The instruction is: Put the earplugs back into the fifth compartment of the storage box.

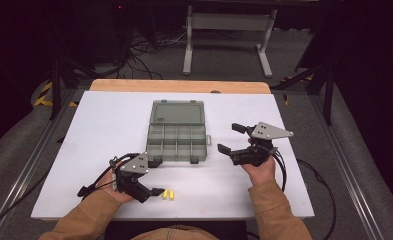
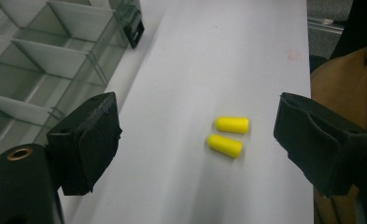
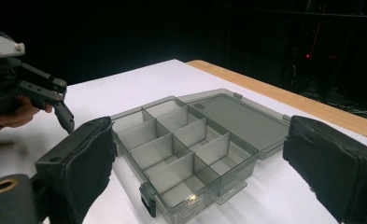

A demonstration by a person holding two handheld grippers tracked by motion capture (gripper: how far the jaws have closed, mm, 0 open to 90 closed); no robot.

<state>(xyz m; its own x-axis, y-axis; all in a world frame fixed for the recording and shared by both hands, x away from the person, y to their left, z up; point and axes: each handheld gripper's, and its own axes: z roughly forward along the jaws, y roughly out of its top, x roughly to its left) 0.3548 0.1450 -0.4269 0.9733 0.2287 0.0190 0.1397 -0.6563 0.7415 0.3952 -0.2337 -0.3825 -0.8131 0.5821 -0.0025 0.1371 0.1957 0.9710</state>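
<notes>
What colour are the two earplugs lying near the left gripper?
Bright yellow. The earplugs show best in the left gripper view, lying on the white table.

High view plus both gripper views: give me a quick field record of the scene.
surface: white table
organizer box: grey, see-through, lid open flat, compartments look empty
earplugs: two, yellow, side by side on the table near its front edge, not touching the box
left gripper: open, fingers either side of the earplugs, no contact
right gripper: open, holding nothing, right of the box, pointed at it
likely next: left gripper closes on an earplug
</notes>
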